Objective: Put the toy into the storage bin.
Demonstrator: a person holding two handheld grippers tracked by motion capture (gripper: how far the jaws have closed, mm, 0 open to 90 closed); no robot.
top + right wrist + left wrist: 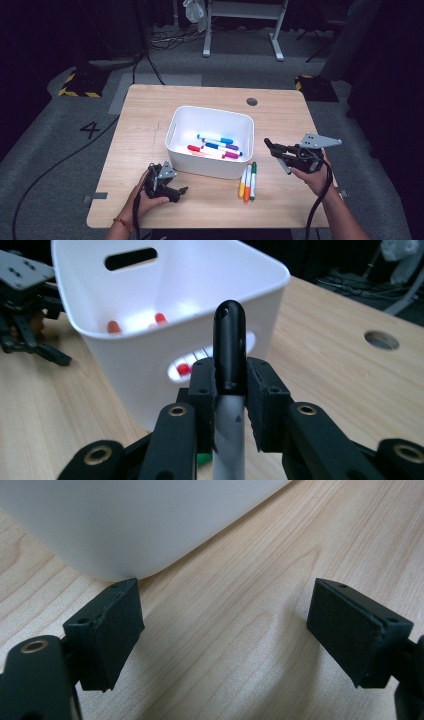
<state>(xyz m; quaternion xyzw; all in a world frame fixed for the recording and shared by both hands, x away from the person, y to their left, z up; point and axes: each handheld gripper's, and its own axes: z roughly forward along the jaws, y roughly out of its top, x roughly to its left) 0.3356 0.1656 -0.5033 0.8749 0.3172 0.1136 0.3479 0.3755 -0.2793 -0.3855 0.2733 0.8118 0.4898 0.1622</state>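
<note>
Black-capped marker (229,347) pinched in R tongs (230,390), up off the desk (150,110) by the bin's (177,122) right side.

R tongs closed tight on the marker barrel, cap end poking past the pads toward the white bin. L tongs (225,630) gaping, nothing between, low on the desk at the bin's near-left corner. Coloured markers (218,146) lie in the bin; three more (248,181) on the desk just in front of it.

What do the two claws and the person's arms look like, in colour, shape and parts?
Both the left claw and the right claw are black, with flat rectangular pads and brass-coloured rivets. Each carries a grey three-cornered plate and trails a black cable. The forearms are bare of sleeves; the left wrist wears an orange-red bracelet.
</note>
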